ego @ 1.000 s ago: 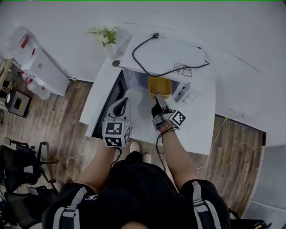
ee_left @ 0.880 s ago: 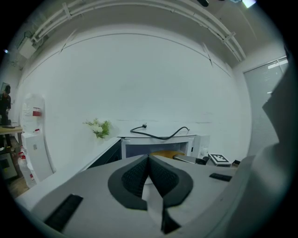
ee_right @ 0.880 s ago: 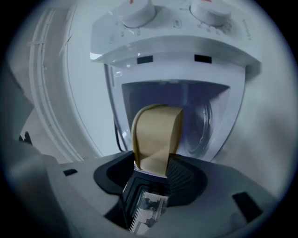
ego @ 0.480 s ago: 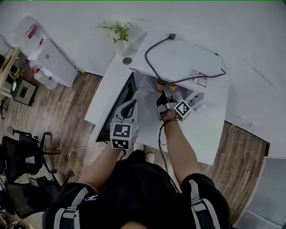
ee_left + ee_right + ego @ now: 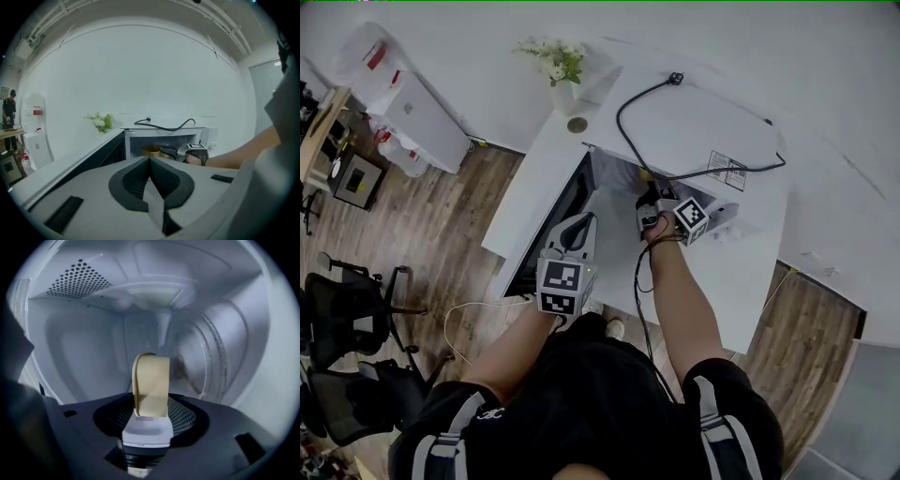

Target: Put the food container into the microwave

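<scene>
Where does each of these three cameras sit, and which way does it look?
Head view: on the person's head, looking down at the microwave; both arms show, holding the left hand-held gripper and right hand-held gripper.
Left gripper view: on the left hand-held gripper, looking along its shut jaws at the open microwave; the right forearm shows.
Right gripper view: on the right hand-held gripper, looking into the cavity past the food container it clamps.
Shared: head and left gripper views both show the right hand-held gripper.

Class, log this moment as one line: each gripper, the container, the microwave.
left gripper: shut, empty | right gripper: shut on food container | food container: inside microwave | door: open
</scene>
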Tool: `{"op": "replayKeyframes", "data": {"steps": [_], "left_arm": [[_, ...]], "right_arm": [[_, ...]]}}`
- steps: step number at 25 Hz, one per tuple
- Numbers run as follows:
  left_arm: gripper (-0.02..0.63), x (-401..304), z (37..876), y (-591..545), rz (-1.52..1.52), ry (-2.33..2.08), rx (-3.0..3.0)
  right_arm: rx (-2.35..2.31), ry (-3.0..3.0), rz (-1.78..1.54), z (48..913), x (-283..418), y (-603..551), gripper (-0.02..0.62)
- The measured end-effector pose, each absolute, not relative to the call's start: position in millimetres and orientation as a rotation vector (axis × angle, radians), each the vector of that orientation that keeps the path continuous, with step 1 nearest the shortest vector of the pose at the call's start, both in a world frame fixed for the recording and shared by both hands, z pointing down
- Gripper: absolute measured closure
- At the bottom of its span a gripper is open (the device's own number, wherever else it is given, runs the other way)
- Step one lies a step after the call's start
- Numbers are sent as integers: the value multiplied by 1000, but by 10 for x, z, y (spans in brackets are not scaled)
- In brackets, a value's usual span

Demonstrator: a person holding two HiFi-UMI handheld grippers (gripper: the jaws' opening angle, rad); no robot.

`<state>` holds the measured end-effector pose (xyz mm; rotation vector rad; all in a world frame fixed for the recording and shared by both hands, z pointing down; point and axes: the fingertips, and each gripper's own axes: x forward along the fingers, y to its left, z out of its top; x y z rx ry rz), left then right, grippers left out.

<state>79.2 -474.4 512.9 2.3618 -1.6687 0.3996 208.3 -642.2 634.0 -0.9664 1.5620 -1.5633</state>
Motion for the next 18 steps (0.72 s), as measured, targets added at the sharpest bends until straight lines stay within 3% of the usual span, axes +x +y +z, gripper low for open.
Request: {"op": "replayKeyframes", "data": {"steps": [3,8,15,18], "left_arm": [[597,817,5124,-4746,408,-1660,2368],[597,893,5100,-4749,395,-1638,2391],[597,979,5116,-4746,388,-1613,2409],[597,1012,5154,-4735,393,-1599,2410]], "right_arm": [[-1057,1545,-1636,6447,2052,-6391,375],[-1175,1635,-1649,6431,2029,-6256,262],[-1541,2172,-1524,6483,2023,-6098,218],[-1634,2399,-1447,6535,1978,-6018,308]]}}
